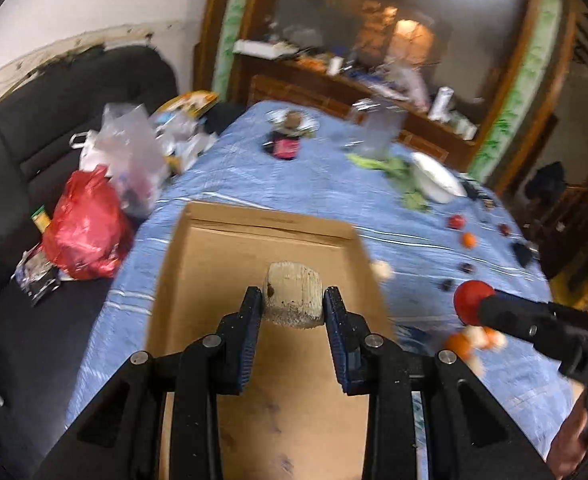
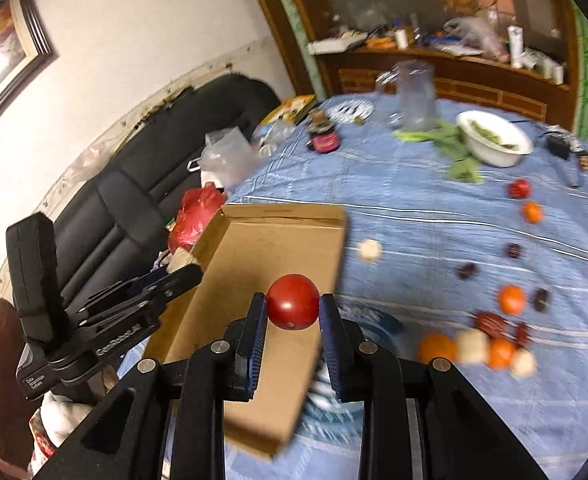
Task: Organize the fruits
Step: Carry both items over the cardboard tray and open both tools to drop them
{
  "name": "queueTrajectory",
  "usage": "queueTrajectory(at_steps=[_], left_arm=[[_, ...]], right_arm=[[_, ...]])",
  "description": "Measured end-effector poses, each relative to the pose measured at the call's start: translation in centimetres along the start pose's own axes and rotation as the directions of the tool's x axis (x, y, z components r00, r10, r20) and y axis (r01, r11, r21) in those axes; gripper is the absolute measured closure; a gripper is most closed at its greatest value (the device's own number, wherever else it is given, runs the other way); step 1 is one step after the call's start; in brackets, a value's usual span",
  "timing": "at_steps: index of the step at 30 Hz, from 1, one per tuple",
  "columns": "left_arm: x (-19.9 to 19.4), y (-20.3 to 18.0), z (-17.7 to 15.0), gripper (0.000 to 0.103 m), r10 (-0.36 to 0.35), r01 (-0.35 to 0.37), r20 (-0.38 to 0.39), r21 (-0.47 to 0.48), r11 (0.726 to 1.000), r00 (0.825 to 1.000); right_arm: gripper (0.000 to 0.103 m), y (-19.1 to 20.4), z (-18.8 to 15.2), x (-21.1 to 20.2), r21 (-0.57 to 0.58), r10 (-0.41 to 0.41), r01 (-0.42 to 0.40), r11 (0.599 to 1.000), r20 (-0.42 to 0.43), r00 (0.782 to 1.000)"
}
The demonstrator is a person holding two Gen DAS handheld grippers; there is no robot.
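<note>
My left gripper (image 1: pixel 293 300) is shut on a pale, cream-coloured chunk of fruit (image 1: pixel 294 294) and holds it above the open cardboard box (image 1: pixel 230 240). My right gripper (image 2: pixel 293 308) is shut on a red tomato (image 2: pixel 293 307) over the box's right side (image 2: pixel 254 248); it shows at the right of the left wrist view (image 1: pixel 474 307). The left gripper (image 2: pixel 182 268) shows at the left of the right wrist view. Loose fruit lies on the blue cloth: oranges (image 2: pixel 512 299), pale chunks (image 2: pixel 370 250), dark red dates (image 2: pixel 490 324), another tomato (image 2: pixel 519 188).
A white bowl of greens (image 2: pixel 494 138), a clear jug (image 2: pixel 414 96), a small jar (image 2: pixel 326 140) and green leaves stand at the table's far end. A black sofa (image 1: pixel 54 128) with a red bag (image 1: pixel 86 224) and plastic bags lies left. A cluttered wooden shelf is behind.
</note>
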State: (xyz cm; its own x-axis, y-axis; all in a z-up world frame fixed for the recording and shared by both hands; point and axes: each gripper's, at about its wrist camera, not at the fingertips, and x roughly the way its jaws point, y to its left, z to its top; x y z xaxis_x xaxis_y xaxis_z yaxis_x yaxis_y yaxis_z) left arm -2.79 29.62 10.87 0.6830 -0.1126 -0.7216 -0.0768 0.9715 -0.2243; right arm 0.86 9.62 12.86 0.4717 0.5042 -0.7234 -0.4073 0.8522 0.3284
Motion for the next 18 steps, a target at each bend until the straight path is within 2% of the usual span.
queueTrajectory(at_steps=[4, 10, 18], left_arm=[[4.4, 2.5, 2.3, 0.072, 0.052, -0.056, -0.068, -0.063, 0.996, 0.996], [9.7, 5.1, 4.4, 0.072, 0.079, -0.097, -0.137, -0.136, 0.986, 0.987], [12.3, 5.5, 4.8, 0.072, 0.095, -0.118, -0.171, -0.131, 0.984, 0.981]], right_arm=[[0.074, -0.4, 1.6, 5.5, 0.025, 0.008, -0.006, 1.0, -0.043, 0.999], [0.074, -0.8, 3.1, 11.1, 0.051, 0.012, -0.007, 0.999, -0.089, 0.996], [0.074, -0.5, 4.2, 15.3, 0.017, -0.039, 0.041, 0.999, -0.126, 0.991]])
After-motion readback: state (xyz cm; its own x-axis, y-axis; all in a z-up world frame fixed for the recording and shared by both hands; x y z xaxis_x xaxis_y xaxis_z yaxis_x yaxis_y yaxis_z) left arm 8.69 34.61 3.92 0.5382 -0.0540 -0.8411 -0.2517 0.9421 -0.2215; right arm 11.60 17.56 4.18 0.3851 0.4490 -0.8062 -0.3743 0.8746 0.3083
